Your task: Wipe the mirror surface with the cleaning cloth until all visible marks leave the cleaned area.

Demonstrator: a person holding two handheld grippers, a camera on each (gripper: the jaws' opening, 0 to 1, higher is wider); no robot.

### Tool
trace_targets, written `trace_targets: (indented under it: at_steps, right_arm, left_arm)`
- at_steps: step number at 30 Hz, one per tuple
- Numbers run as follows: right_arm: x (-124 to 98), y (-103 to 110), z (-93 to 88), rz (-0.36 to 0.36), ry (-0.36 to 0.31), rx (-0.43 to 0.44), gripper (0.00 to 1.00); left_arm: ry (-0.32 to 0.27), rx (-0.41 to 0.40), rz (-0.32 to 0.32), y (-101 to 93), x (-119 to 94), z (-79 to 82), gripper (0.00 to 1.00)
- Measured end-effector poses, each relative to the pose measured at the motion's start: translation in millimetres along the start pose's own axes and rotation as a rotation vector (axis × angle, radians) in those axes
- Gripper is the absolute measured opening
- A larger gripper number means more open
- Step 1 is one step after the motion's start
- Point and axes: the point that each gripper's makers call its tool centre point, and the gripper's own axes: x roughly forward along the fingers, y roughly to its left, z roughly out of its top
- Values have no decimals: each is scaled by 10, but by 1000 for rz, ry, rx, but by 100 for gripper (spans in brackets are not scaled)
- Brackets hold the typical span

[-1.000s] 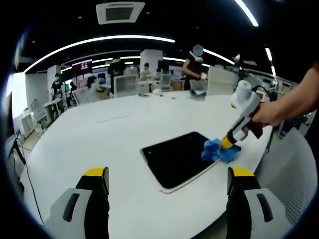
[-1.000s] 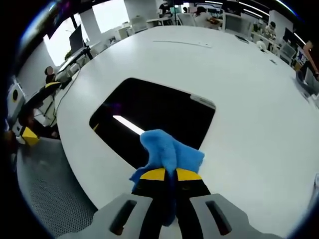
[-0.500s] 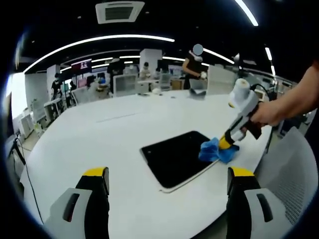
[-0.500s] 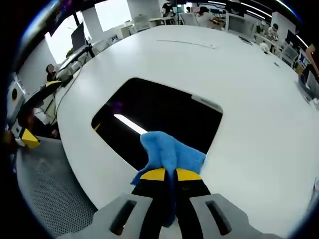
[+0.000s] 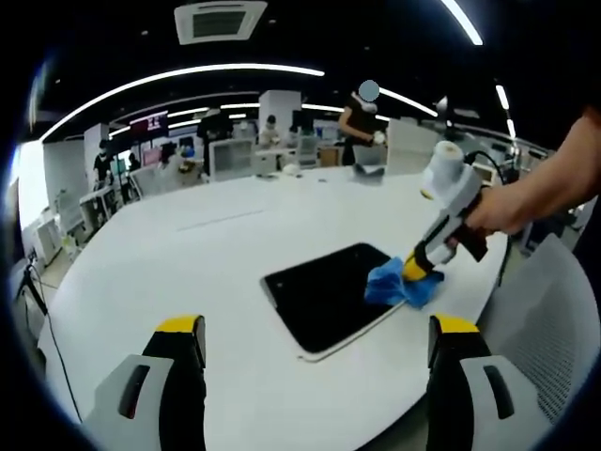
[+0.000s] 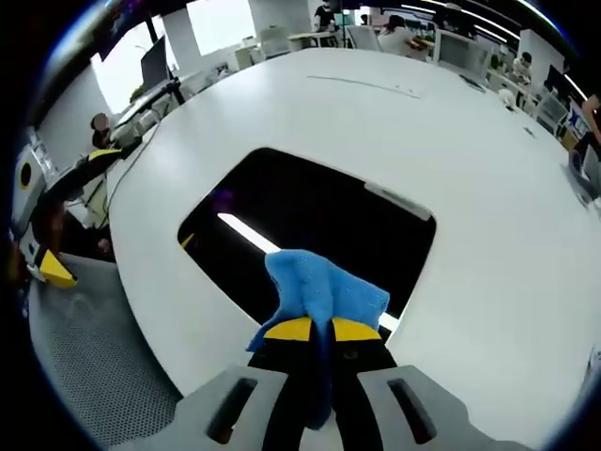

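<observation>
Change: across the last second the right gripper (image 5: 413,271) has carried the blue cleaning cloth (image 6: 324,296) a little inward from the mirror's (image 6: 310,225) edge onto its dark glass.
Meaning: the wiping stroke looks under way, with most of the surface probably not yet covered.
Mirror: flat on the white worktop (image 5: 188,263), near the front edge; in the left gripper view its long axis slants from lower left to upper right.
Right jaws: clamped on the cloth.
Left gripper (image 5: 315,343): jaws spread apart, empty, held well back from the mirror.
</observation>
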Motion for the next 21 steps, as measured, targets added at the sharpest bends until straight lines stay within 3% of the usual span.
trace_targets:
  at_steps: [21]
  right_arm:
    - [114,219,169,20,15,-65,1]
  left_arm:
    - [3,10,0,-5,1,0,99]
